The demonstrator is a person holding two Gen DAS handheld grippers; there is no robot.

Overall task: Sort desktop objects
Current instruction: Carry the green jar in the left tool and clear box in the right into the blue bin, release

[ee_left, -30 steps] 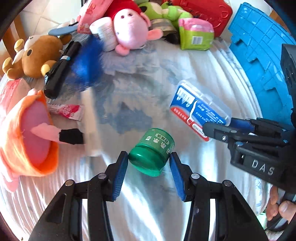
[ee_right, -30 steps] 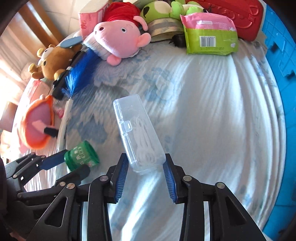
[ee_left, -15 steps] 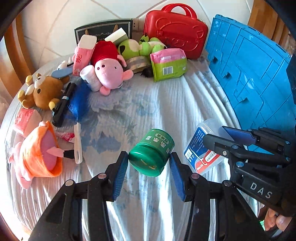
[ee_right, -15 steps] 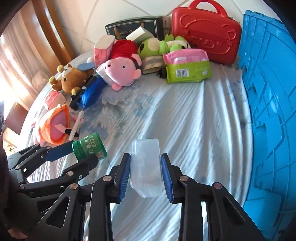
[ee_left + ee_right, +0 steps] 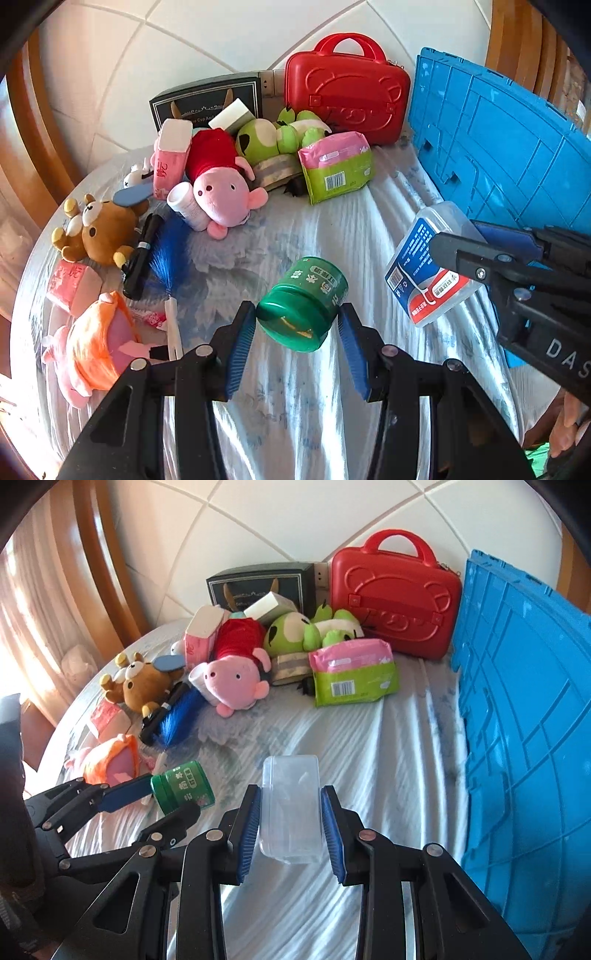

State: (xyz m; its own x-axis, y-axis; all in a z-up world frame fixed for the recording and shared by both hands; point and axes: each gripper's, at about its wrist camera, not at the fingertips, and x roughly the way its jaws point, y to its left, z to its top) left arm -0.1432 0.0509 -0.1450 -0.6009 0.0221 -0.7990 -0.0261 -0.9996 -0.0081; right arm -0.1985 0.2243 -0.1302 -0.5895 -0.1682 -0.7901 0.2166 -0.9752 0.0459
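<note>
The left gripper (image 5: 297, 326) clamps a green lidded jar (image 5: 303, 308) above the pale bedsheet (image 5: 295, 406); beside it the right gripper (image 5: 290, 821) pinches a clear plastic floss-pick box (image 5: 290, 808), also held off the sheet. Farther back lie a pink pig plush (image 5: 236, 679), a green wipes pack (image 5: 352, 677) and a red case (image 5: 395, 594), with a blue crate (image 5: 524, 738) at the right

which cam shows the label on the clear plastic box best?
Left wrist. The clear plastic box shows its blue and red printed face there, side-on in the right gripper. Right wrist shows only its plain transparent side between the jaws.
</note>
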